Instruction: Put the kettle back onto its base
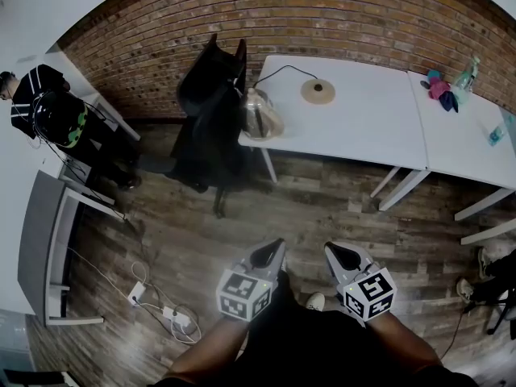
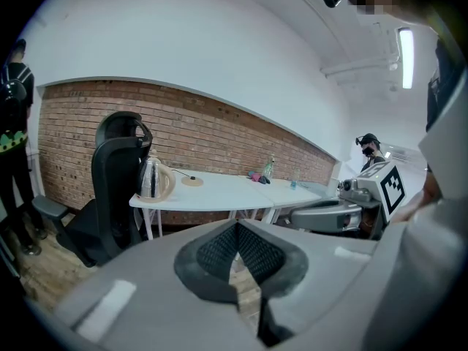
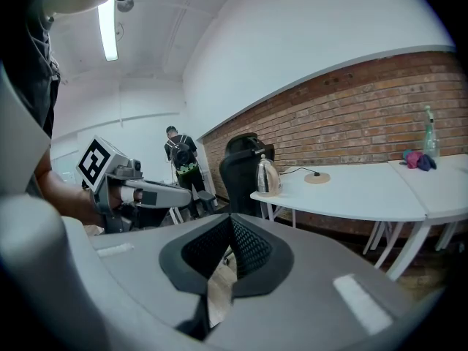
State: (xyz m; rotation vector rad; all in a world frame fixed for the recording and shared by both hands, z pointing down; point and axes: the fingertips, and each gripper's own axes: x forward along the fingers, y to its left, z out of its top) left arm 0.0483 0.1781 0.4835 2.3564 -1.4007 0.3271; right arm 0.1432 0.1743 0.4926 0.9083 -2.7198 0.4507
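the left gripper (image 1: 268, 258) and the right gripper (image 1: 343, 258) are both closed up tight, pads together, and there is nothing in either one. they hang side by side, low over the wood floor (image 1: 322, 208). the kettle (image 1: 260, 115) is far in front of them, well away, and sits right at the near corner of the white table (image 1: 363, 127). a black chair (image 1: 211, 111) stands close on the kettle's left. the round base (image 1: 318, 91) is farther off than the kettle and a little to the right of it, with its cord (image 1: 278, 72) running back to the wall. the kettle is not on the base yet, so i think the job has not really started. here is what could go wrong. the kettle is so near the table edge that a bump from a closed gripper could knock it to the floor. it looks shiny and round, so it might slip if it is grabbed by the belly and not the handle. a gripper could also catch the cord and drag the base. if the kettle lands off the middle of the base, it could tip.
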